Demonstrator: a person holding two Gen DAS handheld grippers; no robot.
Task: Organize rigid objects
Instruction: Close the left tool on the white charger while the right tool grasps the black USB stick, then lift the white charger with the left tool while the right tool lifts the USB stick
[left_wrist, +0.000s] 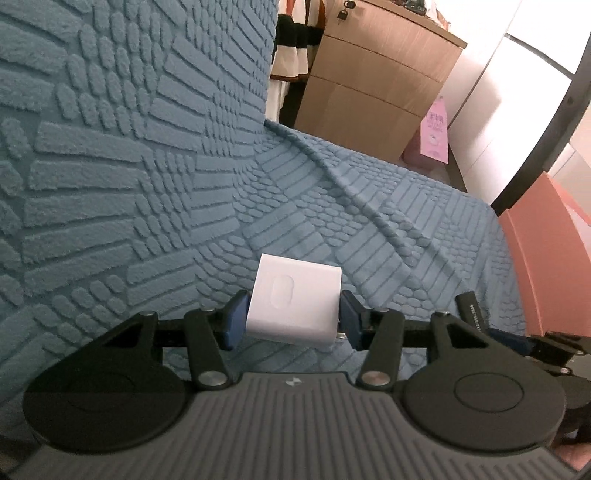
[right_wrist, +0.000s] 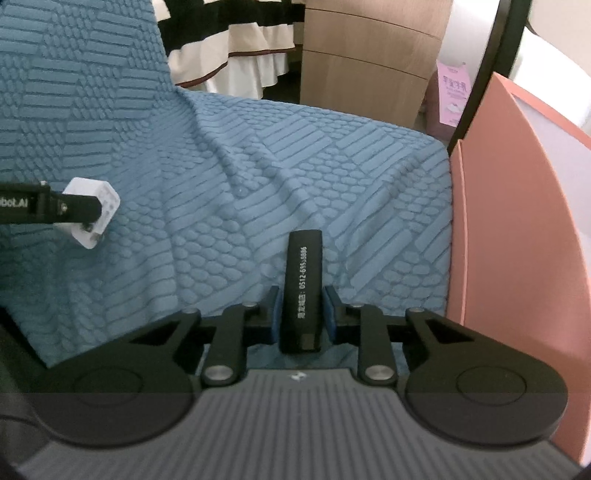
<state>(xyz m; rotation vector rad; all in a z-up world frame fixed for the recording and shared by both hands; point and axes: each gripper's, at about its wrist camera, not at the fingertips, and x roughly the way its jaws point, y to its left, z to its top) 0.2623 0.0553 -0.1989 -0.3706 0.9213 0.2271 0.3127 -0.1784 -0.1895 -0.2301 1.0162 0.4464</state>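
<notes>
My left gripper (left_wrist: 291, 317) is shut on a white charger plug (left_wrist: 295, 299) and holds it just above the blue textured sofa cover (left_wrist: 369, 221). The plug also shows in the right wrist view (right_wrist: 98, 206), held by the left gripper's fingers (right_wrist: 77, 210). My right gripper (right_wrist: 301, 314) is shut on a black stick-shaped device with white print (right_wrist: 303, 280), held above the sofa seat. Its tip shows at the right in the left wrist view (left_wrist: 469, 304).
A salmon-pink box wall (right_wrist: 517, 221) stands right of the seat, also in the left wrist view (left_wrist: 543, 251). A wooden drawer cabinet (left_wrist: 376, 74) and a pink bag (left_wrist: 436, 133) stand beyond the sofa. The sofa backrest (left_wrist: 110, 129) rises at left.
</notes>
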